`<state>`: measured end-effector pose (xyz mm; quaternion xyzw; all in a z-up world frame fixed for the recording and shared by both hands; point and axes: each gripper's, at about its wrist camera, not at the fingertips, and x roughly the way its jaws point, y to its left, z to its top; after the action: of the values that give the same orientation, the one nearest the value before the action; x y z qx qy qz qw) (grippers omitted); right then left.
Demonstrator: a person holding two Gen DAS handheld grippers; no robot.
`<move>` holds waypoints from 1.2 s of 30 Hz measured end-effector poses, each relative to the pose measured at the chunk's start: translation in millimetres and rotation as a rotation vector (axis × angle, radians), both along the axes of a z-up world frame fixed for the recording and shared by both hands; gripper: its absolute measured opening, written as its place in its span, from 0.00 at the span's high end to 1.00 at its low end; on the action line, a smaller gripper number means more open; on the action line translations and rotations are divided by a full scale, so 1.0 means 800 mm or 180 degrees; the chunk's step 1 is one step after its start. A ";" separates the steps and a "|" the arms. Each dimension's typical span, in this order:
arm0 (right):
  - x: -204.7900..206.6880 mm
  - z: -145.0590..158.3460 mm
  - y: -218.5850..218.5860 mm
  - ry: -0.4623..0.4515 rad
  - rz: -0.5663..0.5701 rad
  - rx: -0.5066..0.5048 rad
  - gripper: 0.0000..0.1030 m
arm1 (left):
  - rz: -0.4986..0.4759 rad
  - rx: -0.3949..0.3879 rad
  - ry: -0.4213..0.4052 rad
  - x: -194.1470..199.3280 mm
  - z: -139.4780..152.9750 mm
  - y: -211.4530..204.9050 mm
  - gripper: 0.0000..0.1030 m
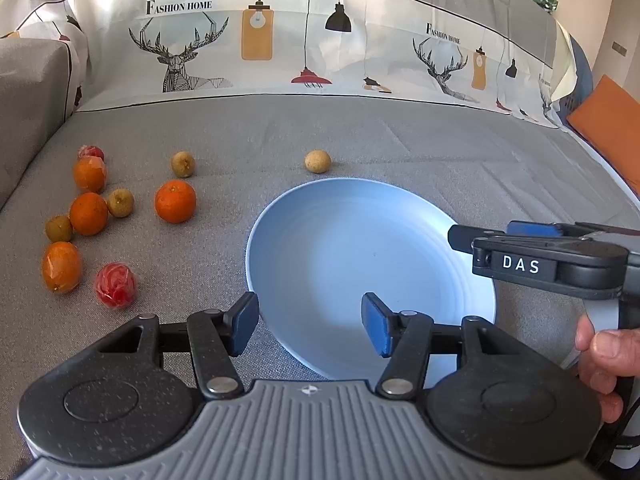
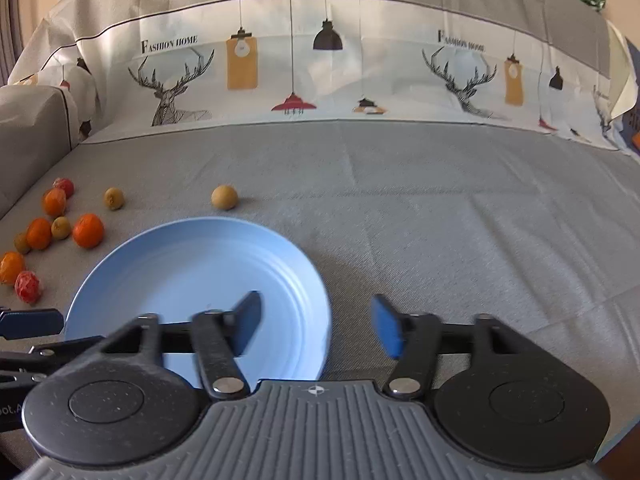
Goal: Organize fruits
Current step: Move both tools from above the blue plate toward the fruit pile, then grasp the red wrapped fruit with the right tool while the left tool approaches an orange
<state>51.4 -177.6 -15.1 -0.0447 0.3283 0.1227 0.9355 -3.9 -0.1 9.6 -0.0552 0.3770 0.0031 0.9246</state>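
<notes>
An empty light-blue plate [image 1: 320, 248] lies on the grey cloth; it also shows in the right wrist view [image 2: 168, 272]. Several fruits lie left of it: oranges such as the nearest one [image 1: 175, 201], small brown-green longans [image 1: 120, 202], and red wrapped fruits [image 1: 115, 285]. One longan [image 1: 317, 161] sits alone behind the plate, also in the right wrist view [image 2: 224, 197]. My left gripper [image 1: 310, 326] is open and empty over the plate's near-left rim. My right gripper [image 2: 316, 326] is open and empty over the plate's right edge; it shows from the side in the left wrist view [image 1: 476, 236].
A printed sheet with deer and lamps [image 1: 280, 40] rises behind the grey surface. A grey cushion [image 1: 28, 92] stands at the far left. An orange object [image 1: 612, 120] sits at the far right. Bare grey cloth [image 2: 480, 240] spreads right of the plate.
</notes>
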 end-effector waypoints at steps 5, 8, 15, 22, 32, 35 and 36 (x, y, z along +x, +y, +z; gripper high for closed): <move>-0.004 0.001 0.005 -0.0046 0.0059 -0.0044 0.26 | -0.0005 -0.0013 -0.0025 0.000 0.001 -0.002 0.38; -0.007 0.002 0.008 -0.0104 0.0107 -0.0106 0.26 | 0.0001 -0.0055 -0.0006 -0.001 0.002 -0.002 0.37; -0.012 0.010 0.008 -0.0204 0.0095 0.0026 0.26 | -0.0007 -0.0044 -0.0113 -0.010 0.010 -0.002 0.37; -0.022 0.027 0.012 -0.0234 0.0113 0.0246 0.27 | -0.0057 -0.0183 -0.0284 -0.031 0.048 0.014 0.53; -0.046 0.055 0.043 -0.0252 0.0370 0.0527 0.41 | 0.0017 0.0224 -0.0320 -0.021 0.107 0.105 0.66; -0.050 0.062 0.059 -0.0242 0.0533 0.0616 0.56 | 0.0263 0.0043 -0.0162 -0.022 0.078 0.141 0.66; -0.051 0.064 0.064 -0.0236 0.0595 0.0662 0.59 | 0.0368 -0.0063 -0.0057 -0.018 0.075 0.152 0.67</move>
<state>10.7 -126.2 36.3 0.0176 0.2735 0.2409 0.9310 -18.4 121.2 69.4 -0.0860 0.3649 0.0523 0.9256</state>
